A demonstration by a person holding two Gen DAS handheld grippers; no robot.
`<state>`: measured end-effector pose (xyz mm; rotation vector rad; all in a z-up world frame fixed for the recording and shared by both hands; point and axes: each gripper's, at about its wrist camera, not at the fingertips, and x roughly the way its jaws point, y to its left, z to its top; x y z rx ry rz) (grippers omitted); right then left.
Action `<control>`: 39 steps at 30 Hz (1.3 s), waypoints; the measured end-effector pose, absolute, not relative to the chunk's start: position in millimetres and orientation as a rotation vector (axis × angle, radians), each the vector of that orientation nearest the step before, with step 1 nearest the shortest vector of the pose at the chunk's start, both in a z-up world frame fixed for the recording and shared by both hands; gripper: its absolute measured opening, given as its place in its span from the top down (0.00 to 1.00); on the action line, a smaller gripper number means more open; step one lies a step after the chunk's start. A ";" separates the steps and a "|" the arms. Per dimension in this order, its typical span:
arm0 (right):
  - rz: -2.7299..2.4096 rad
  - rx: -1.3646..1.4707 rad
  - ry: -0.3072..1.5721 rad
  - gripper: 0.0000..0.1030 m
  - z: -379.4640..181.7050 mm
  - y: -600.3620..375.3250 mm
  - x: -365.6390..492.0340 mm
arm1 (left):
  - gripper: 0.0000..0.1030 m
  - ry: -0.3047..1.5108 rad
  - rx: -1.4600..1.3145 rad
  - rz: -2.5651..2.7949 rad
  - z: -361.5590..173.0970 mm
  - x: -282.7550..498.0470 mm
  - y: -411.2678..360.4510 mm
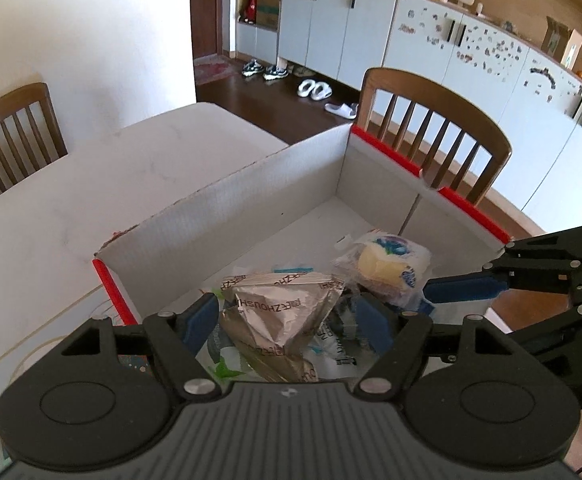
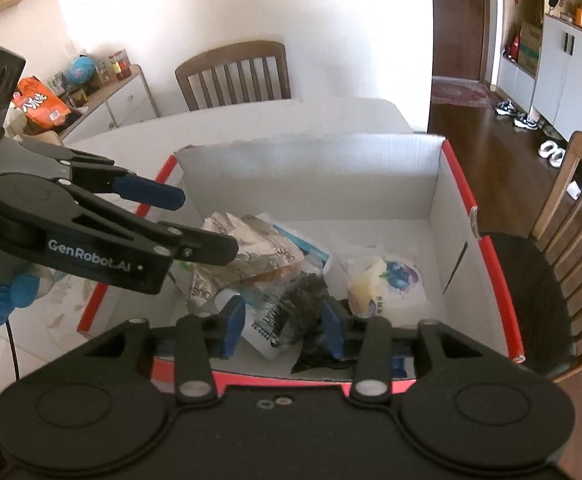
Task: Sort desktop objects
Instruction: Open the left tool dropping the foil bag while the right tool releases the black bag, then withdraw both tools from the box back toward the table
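Home dining room: wooden chairs (image 1: 435, 128), shoes (image 1: 265, 70), cabinets (image 1: 331, 20)

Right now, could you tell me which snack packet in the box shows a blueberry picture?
The clear-wrapped yellow cake packet, lying alone by the box's right wall; the silver foil packet and the dark packet show none.

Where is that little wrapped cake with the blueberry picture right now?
The wrapped cake lies on the floor of the cardboard box, on its right side in the right wrist view, beside the silver packet.
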<state>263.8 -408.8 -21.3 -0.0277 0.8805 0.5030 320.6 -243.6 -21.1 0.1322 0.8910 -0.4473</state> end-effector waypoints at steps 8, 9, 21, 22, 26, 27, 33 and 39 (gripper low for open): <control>0.506 0.009 0.854 0.40 -10.7 -416.6 250.1 | 0.27 0.855 0.091 -0.483 -4.0 297.8 -239.1; 0.504 0.013 0.851 0.39 -10.1 -417.1 248.7 | 0.27 0.849 0.087 -0.489 -1.8 294.1 -238.4; 0.515 0.027 0.833 0.24 1.4 -412.5 232.0 | 0.21 0.785 0.037 -0.516 21.8 253.9 -221.7; 0.515 0.025 0.831 0.22 1.9 -412.6 230.5 | 0.20 0.779 0.034 -0.518 22.9 251.2 -220.5; 0.502 0.017 0.825 0.15 3.9 -410.8 225.7 | 0.15 0.758 0.034 -0.533 26.2 241.9 -218.5; 0.497 0.017 0.825 0.15 3.9 -410.3 224.9 | 0.13 0.748 0.041 -0.539 27.3 239.2 -218.9; 0.472 0.020 0.828 0.15 2.8 -405.8 219.9 | 0.00 0.699 0.027 -0.564 31.5 227.2 -214.8; 0.466 0.022 0.834 0.15 1.9 -396.0 214.8 | 0.00 0.694 0.013 -0.566 32.2 220.8 -203.1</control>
